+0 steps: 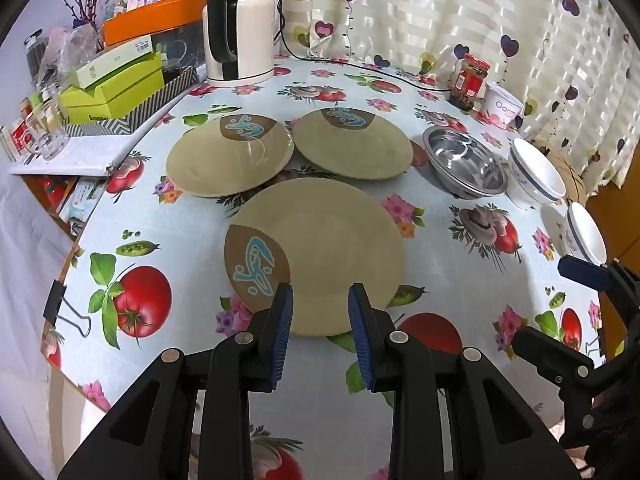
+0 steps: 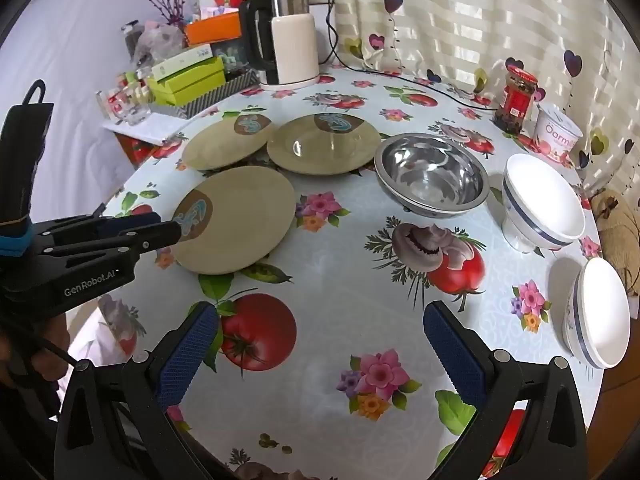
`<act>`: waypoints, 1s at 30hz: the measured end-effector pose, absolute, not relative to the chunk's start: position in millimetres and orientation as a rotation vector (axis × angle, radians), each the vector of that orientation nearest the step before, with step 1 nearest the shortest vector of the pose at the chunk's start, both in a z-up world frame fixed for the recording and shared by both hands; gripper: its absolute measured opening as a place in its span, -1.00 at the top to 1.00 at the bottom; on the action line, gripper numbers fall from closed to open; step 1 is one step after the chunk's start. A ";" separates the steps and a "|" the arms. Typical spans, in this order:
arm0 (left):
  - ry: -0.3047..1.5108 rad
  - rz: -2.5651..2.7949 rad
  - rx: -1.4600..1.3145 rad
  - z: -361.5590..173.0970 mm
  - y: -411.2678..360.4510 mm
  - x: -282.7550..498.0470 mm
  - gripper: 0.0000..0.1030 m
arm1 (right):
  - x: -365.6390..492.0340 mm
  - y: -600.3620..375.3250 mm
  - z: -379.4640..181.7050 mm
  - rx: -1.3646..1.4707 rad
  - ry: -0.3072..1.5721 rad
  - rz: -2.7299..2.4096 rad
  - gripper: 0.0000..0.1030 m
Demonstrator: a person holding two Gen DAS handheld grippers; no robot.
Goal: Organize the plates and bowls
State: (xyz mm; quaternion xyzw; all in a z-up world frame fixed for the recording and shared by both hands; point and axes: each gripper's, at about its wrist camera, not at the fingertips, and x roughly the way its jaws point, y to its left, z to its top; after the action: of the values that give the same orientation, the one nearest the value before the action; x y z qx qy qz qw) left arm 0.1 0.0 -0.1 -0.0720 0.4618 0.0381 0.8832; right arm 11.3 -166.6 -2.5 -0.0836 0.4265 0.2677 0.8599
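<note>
A round worktop [image 2: 360,320] covered in a cloth printed with tomatoes and flowers stood before a striped curtain [image 1: 460,20] dotted with hearts. In the left wrist view, three tan plates filled the centre of the frame: the nearest plate [image 1: 332,252] lay just above the left gripper [image 1: 320,300], with a far left plate [image 1: 228,156] and a far right plate [image 1: 352,144] side by side beyond it, their rims close together. The left gripper's fingers [image 1: 282,320] stood a narrow way apart, with the near rim of the nearest plate showing between them; whether the pads touched it could not be told. To the right of the plates sat a steel bowl [image 2: 432,176], then a white bowl with a blue band [image 2: 540,204], and a second white bowl [image 2: 600,312] at the right edge. In the right wrist view the right gripper [image 2: 320,324] hovered over bare cloth at the bottom of the frame, its fingers [image 2: 448,340] spread wide and holding nothing. A white kettle [image 1: 240,28] stood at the upper left, a red-lidded jar [image 2: 516,100] and a tub [image 2: 558,136] at the upper right.
</note>
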 end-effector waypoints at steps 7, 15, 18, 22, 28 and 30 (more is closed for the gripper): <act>0.952 0.080 -0.143 0.7 0.6 0.0 0.42 | 10.5 -168.5 -8.2 -0.171 0.892 0.566 -1.00; 0.950 0.090 -0.138 0.9 1.5 -3.8 0.42 | 9.3 -168.7 -8.5 -0.169 0.888 0.567 -1.00; 0.945 0.092 -0.138 1.9 -1.8 -4.2 0.42 | 8.8 -168.3 -7.9 -0.169 0.887 0.567 -1.00; 0.940 0.091 -0.130 6.7 0.1 -3.7 0.42 | 7.6 -167.5 -6.8 -0.168 0.886 0.569 -1.00; 0.943 0.087 -0.134 6.7 0.4 -4.2 0.42 | 7.0 -166.4 -4.3 -0.171 0.878 0.570 -1.00; 0.941 0.087 -0.136 6.6 0.9 -4.6 0.42 | 7.0 -166.0 -4.4 -0.171 0.878 0.569 -1.00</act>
State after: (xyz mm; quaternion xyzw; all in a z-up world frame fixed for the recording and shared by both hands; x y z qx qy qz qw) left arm -4.6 0.9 6.6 -0.0655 0.4530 0.0417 0.8881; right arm 7.0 -166.0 -4.4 -0.0815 0.4185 0.2714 0.8629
